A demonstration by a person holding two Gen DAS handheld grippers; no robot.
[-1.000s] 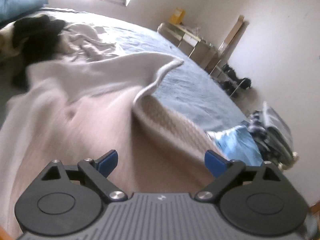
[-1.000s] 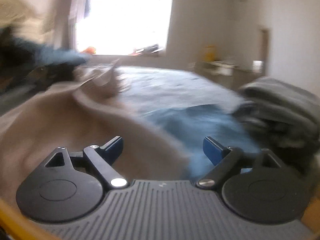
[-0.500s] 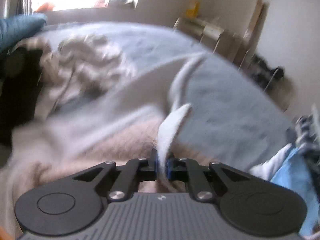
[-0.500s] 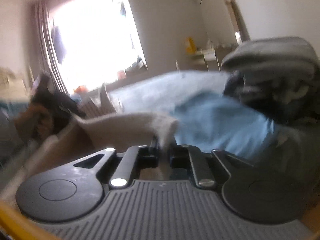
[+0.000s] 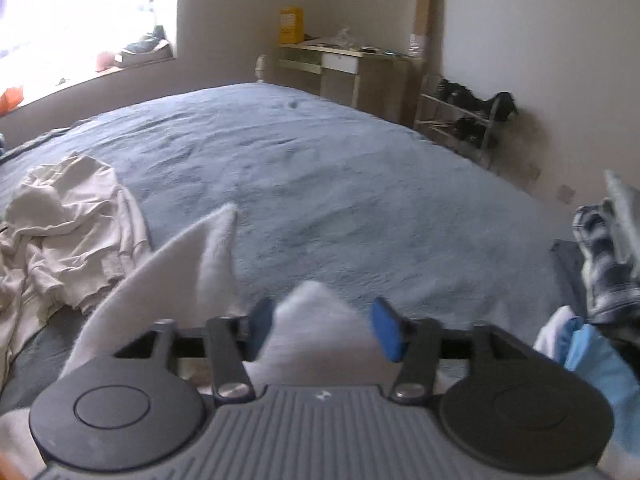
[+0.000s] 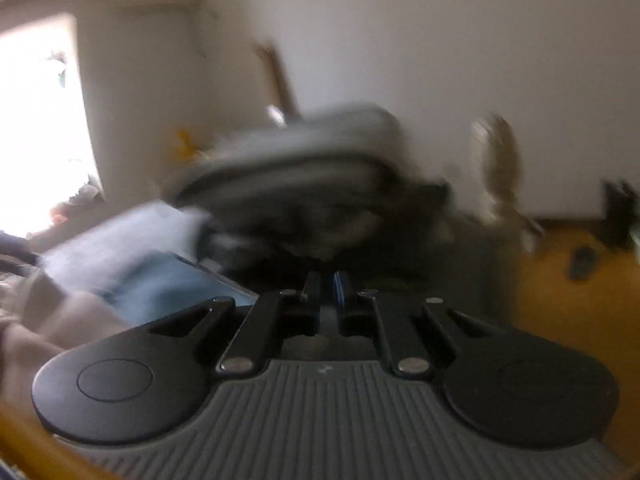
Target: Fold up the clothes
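Bedroom, grey-blue bedspread (image 5: pixel 320 184) as worktable. Mid-fold, seemingly: pale sweater (image 5: pixel 316 312) lying between the parted fingers of the left gripper (image 5: pixel 322 326); right gripper (image 6: pixel 327 288) pinched together, on what cannot be told through blur. Next: regrip an edge. Crumpled cream garment (image 5: pixel 68 240) crowding the left; clothes pile (image 5: pixel 608 264) at right.

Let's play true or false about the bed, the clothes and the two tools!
1. The left tool is open. True.
2. White cloth pokes up between its fingers. True.
3. The bed cover is red. False: it is blue-grey.
4. A crumpled cream garment lies on the bed. True.
5. The right tool is wide open. False: its fingers are close together; blur hides whether it holds anything.
6. The yellow box lies on the bed. False: it stands on the desk.
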